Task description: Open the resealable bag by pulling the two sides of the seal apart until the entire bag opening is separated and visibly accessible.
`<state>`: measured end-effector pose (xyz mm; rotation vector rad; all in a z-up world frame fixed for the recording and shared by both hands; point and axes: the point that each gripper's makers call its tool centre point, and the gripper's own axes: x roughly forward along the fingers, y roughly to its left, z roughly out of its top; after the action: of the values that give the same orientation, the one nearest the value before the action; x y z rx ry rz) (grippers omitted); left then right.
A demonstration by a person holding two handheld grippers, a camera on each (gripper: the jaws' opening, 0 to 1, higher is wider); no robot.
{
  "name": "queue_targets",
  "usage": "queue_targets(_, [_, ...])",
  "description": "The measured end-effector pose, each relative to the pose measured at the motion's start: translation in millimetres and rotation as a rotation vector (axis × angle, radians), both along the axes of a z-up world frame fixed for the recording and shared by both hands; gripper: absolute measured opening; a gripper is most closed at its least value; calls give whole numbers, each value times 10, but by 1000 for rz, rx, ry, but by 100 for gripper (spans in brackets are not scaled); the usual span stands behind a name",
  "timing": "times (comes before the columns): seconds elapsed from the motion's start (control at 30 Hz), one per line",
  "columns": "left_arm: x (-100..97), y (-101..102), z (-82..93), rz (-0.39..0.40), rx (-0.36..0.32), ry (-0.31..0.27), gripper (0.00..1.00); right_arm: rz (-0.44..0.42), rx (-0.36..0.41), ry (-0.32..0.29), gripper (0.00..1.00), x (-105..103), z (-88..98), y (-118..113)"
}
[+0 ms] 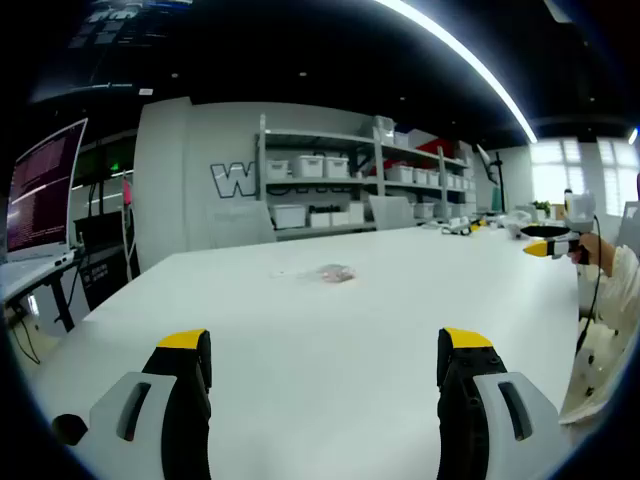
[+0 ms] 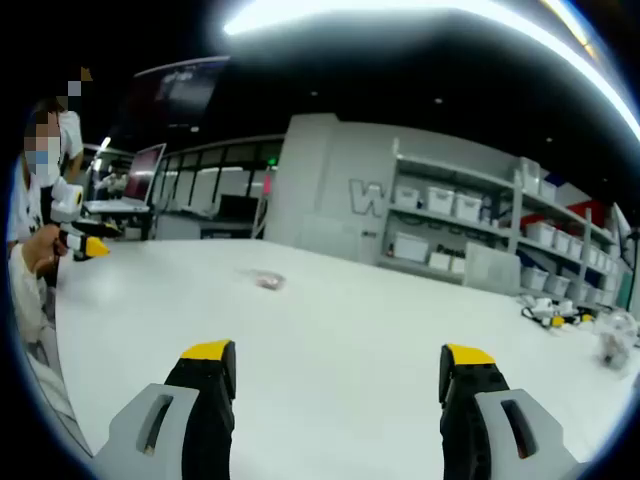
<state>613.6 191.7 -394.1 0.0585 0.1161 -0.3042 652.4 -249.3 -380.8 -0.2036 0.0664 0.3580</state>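
Both grippers, left gripper and right gripper, hover with jaws spread wide and empty over the white bench, aimed toward the small resealable bag lying flat well ahead, seemingly readying an approach.

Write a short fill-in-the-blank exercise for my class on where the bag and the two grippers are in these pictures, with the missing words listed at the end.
1. The resealable bag lies on the white ____, ahead of both grippers.
2. The left gripper has its jaws spread wide and holds ____.
3. The right gripper is ____, with bare table between its jaws.
4. The tips of both grippers' jaws are coloured ____.

Missing words: table; nothing; open; yellow
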Motion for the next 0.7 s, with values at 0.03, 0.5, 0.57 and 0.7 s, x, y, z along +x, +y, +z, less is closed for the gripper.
queue_targets(0.03, [-1, -4, -1, 0, 0, 0, 93, 1, 2, 0, 84, 4, 3, 2])
queue_targets(0.5, [18, -1, 4, 0, 1, 1, 93, 3, -8, 3, 84, 21, -4, 4])
queue_targets(0.57, [15, 0, 3, 1, 1, 1, 93, 3, -8, 4, 84, 23, -8, 4])
queue_targets(0.7, [7, -6, 0, 0, 1, 0, 93, 4, -10, 5, 84, 24, -8, 10])
